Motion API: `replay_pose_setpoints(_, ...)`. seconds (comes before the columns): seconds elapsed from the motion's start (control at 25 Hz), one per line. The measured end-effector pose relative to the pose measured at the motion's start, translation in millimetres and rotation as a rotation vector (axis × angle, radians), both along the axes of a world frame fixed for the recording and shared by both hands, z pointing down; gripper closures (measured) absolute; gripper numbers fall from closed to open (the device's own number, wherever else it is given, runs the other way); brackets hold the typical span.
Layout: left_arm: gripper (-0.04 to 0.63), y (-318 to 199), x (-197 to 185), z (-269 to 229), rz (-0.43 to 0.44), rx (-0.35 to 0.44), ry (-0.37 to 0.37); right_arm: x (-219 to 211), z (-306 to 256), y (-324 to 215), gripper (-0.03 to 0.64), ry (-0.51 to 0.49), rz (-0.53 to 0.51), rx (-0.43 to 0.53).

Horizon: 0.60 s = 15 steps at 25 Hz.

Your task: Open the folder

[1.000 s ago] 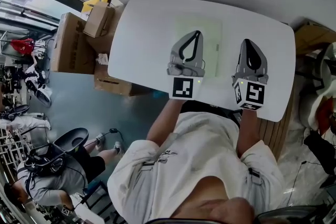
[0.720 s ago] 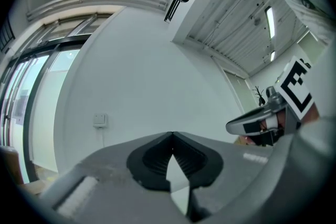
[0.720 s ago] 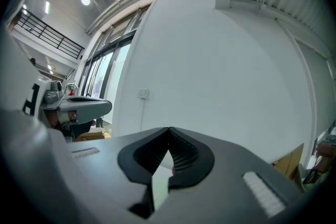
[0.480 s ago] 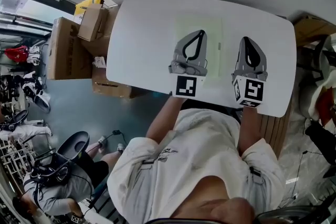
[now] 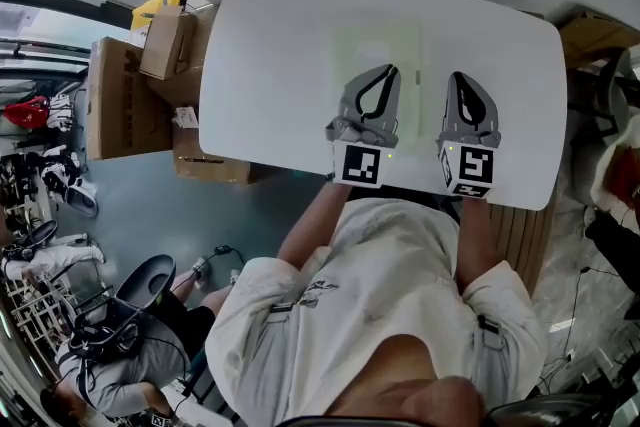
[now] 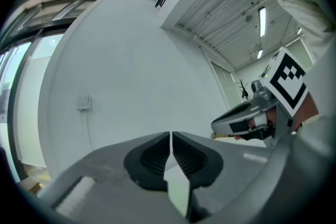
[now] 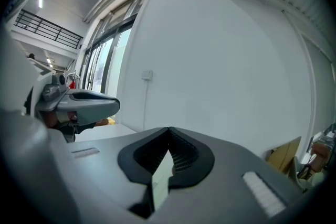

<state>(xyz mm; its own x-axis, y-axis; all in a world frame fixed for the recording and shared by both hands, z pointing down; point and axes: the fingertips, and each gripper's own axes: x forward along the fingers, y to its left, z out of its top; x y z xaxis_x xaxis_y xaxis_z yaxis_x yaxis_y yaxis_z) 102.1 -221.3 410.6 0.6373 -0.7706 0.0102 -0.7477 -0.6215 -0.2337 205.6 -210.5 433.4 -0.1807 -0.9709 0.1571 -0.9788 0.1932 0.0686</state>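
Observation:
A pale green folder (image 5: 375, 45) lies flat and closed on the white table (image 5: 270, 65), in the head view. My left gripper (image 5: 390, 69) hovers over the folder's near right part, jaws shut and empty. To the right of the folder, over bare table, my right gripper (image 5: 456, 76) is also shut and holds nothing. In the left gripper view the left gripper (image 6: 171, 135) has its black pads together and points level at a white wall. The right gripper view shows the right gripper (image 7: 169, 129) with its tips meeting, and the folder is not visible there.
Cardboard boxes (image 5: 130, 85) are stacked on the floor left of the table. A wooden slatted piece (image 5: 520, 250) stands at the table's near right corner. A seated person (image 5: 110, 355) is at the lower left. A white wall rises behind the table.
Both grippers have sunk toward the table and sit lower in the head view. Their jaws stayed shut. The folder has not moved.

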Motion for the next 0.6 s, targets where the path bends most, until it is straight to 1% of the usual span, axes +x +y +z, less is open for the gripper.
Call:
replay_pose_setpoints(0.24, 0.594, 6, 3, 32, 0.042, -0.027, -0.050, -4, 40, 3, 0.615, 0.011, -0.009, -0.070)
replay_pose_setpoints(0.6, 0.566, 30, 18, 95, 0.132, -0.107, -0.180, -5, 99, 13, 0.615, 0.020, -0.017, -0.185)
